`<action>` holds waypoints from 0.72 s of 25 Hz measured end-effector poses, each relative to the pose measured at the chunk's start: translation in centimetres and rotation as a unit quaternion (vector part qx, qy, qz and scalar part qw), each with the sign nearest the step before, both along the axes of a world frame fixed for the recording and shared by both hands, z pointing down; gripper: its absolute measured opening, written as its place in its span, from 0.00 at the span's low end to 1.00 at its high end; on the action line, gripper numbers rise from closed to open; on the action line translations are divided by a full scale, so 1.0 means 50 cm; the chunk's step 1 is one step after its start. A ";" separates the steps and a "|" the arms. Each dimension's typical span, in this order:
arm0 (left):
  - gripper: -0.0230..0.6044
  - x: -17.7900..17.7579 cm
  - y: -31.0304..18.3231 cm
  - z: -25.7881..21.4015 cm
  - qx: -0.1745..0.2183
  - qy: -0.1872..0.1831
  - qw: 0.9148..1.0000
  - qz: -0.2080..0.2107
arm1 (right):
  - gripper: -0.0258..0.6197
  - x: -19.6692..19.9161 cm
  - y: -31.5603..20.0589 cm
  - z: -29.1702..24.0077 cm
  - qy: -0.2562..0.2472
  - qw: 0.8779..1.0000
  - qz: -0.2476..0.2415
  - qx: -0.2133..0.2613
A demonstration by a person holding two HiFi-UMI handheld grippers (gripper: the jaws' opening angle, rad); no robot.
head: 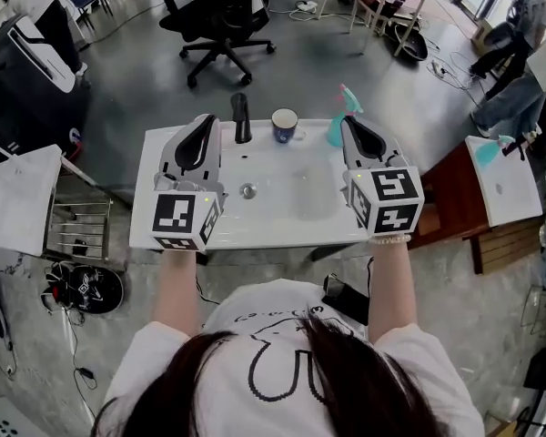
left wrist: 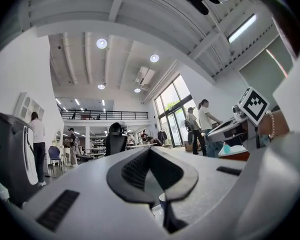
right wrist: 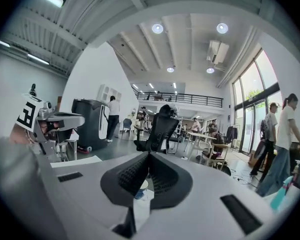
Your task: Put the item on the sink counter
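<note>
With the mug point(head: 285, 126) set just right of the faucet point(head: 242, 118), the left claw point(head: 204, 122) and right claw point(head: 348, 124) hung shut, empty, seemingly finished.

both arms reach forward; left tongs point(head: 204, 126) and right tongs point(head: 350, 127) level, jaws closed, empty.

the back edge of the tabletop point(head: 282, 233) carries three obstacles in a row: faucet point(head: 242, 117), mug point(head: 285, 124) and spray bottle point(head: 337, 126). only narrow gaps separate them. the basin point(head: 282, 171) lies open between the left gripper point(head: 203, 124) and the right gripper point(head: 349, 126). the spray bottle stands just beside the right gripper's tip. an office chair point(head: 227, 16) occupies the floor well behind the faucet.
</note>
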State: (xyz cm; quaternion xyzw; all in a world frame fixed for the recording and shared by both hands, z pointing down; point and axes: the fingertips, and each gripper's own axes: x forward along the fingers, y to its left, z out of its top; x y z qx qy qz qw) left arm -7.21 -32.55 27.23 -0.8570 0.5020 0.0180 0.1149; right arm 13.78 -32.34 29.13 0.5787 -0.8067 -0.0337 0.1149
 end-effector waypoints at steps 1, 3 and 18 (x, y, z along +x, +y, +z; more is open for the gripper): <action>0.05 0.001 -0.001 -0.001 0.000 -0.001 1.000 0.004 | 0.09 0.003 0.002 -0.008 -0.003 1.000 0.006 0.006; 0.05 0.002 -0.005 -0.007 0.001 -0.002 1.000 0.009 | 0.09 0.006 0.009 -0.027 -0.006 1.000 0.014 0.021; 0.05 -0.023 -0.037 -0.038 0.013 0.011 1.000 0.013 | 0.09 0.024 0.036 -0.066 -0.019 0.997 0.053 0.060</action>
